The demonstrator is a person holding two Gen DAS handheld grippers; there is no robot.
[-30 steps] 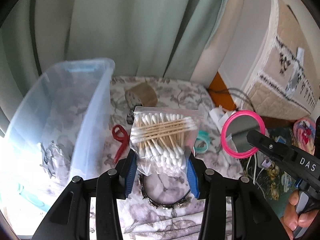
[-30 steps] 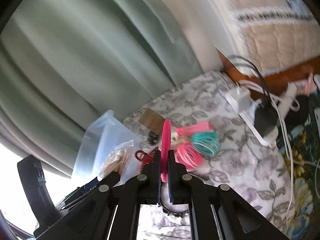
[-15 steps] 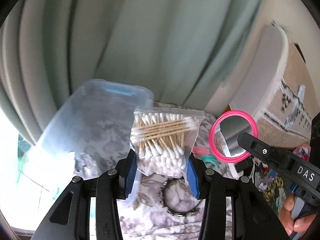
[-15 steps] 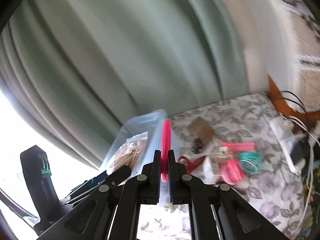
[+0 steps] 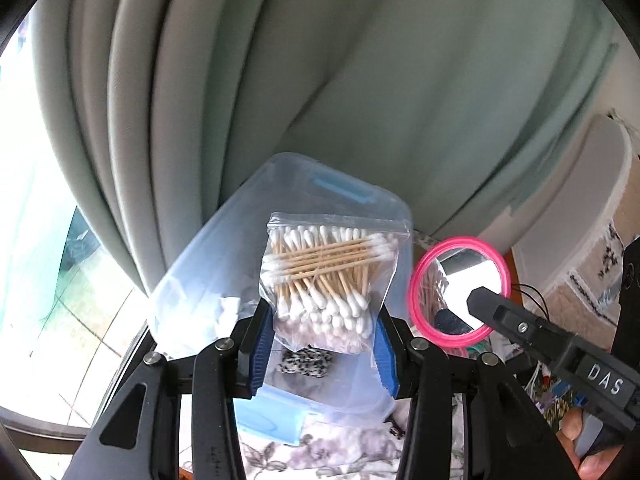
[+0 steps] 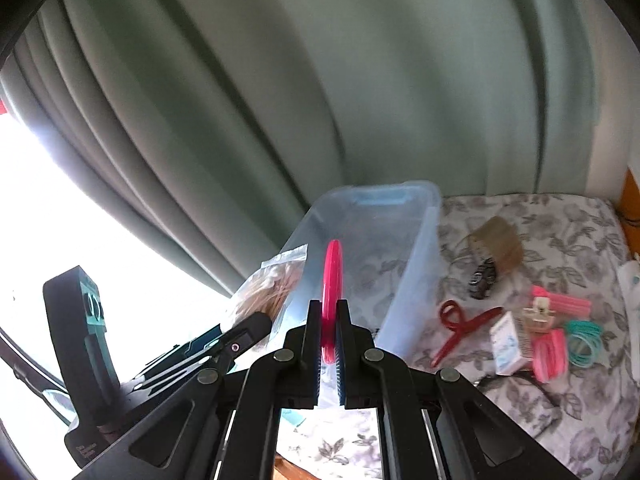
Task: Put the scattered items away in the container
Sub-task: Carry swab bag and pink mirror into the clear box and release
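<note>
Gripping a swab bag (image 5: 326,280), the left claw (image 5: 322,354) hangs over the clear bin (image 5: 224,248).

One clear bin (image 6: 404,276); one swab bag (image 5: 328,280); one pink mirror (image 5: 460,286); one red scissors (image 6: 464,328); two grippers: left (image 5: 320,344), right (image 6: 330,344).

A clear bag of cotton swabs (image 5: 328,280) and a pink-rimmed round mirror (image 5: 460,290) hang above a translucent blue plastic bin (image 6: 404,264); scissors (image 6: 460,330) and hair ties (image 6: 586,340) lie scattered on the floral cloth beside it.
</note>
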